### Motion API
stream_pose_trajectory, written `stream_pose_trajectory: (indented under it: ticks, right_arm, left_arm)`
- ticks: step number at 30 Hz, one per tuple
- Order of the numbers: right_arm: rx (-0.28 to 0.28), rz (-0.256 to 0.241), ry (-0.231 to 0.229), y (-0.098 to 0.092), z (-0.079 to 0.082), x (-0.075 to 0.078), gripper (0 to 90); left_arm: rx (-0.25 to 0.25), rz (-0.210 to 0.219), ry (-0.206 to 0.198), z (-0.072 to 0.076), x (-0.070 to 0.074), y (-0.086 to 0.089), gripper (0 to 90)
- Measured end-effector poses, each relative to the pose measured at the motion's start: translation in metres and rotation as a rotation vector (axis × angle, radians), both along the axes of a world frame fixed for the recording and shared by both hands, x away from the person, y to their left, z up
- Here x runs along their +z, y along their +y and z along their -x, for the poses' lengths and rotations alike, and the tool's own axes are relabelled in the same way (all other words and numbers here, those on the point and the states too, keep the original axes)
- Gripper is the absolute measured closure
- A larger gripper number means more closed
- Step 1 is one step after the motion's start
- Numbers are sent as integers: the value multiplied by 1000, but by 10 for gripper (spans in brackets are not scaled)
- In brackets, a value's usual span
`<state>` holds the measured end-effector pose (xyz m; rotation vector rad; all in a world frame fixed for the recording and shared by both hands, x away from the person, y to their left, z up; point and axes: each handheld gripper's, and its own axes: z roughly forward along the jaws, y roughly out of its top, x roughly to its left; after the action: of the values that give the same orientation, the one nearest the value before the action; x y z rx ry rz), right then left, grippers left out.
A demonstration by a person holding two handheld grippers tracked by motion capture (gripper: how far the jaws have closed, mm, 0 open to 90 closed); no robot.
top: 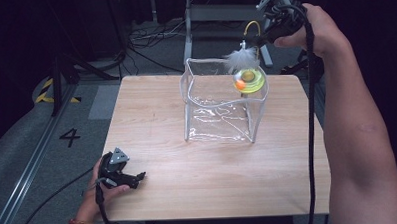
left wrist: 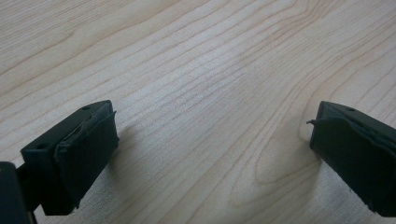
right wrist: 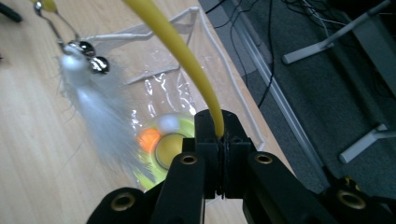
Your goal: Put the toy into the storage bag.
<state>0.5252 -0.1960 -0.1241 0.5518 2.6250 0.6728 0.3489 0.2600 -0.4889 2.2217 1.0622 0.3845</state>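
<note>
A clear plastic bag (top: 221, 103) with white edging stands open on the wooden table (top: 159, 183). High above its far right corner my right gripper (top: 264, 39) is shut on the yellow wand (right wrist: 177, 46) of a cat toy. From the wand hang a white feather (top: 240, 58) with two small bells (right wrist: 88, 53), and a yellow-green round track (top: 249, 80) with an orange ball (top: 240, 84), which sits at the bag's top rim. My left gripper (top: 139, 178) rests near the table's front left corner, open, with bare wood between its fingers (left wrist: 79, 158).
Beyond the table's far edge are cables (top: 149, 41) on the grey floor and metal stand legs (top: 188, 32). Yellow-black tape (top: 48, 92) marks the floor at the left, beside a painted number 4 (top: 70, 137).
</note>
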Motion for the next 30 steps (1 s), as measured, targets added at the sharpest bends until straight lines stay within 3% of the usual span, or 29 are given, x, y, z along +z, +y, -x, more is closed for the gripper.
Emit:
stream_pose_trajectory:
  ticks: [11,30]
  right_arm:
    - [-14,-16,43,0,-18,-30,886]
    - [27,74,159,19,-23,-108,886]
  left_arm:
    - [-1,0,0,0,0,0,13]
    - [3,6,3,0,0,0,13]
